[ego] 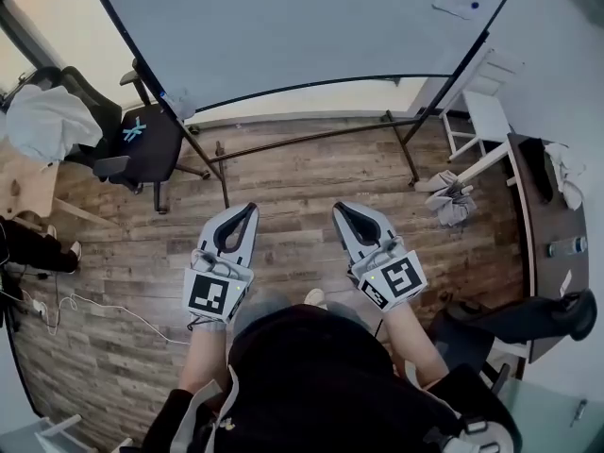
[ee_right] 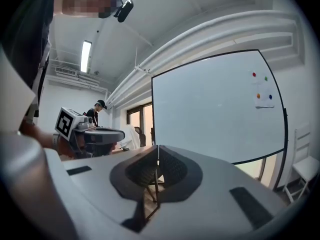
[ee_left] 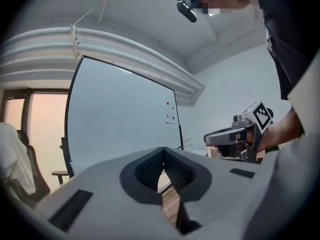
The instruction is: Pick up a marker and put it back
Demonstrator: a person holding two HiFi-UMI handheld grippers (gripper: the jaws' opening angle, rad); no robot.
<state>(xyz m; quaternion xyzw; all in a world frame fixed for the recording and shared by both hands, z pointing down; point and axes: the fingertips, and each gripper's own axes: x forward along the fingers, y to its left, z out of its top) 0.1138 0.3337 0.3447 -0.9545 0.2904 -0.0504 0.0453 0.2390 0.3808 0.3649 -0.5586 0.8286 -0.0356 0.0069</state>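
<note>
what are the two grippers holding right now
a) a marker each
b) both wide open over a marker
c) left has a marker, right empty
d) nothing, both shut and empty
d: in each gripper's own view the jaw tips meet with nothing between them, so the left gripper and the right gripper are both shut and empty.

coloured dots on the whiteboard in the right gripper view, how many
4, clustered at the upper right of the whiteboard: red dot top left, green dot top right, orange dot lower left, blue dot lower right. None looks hidden.
</note>
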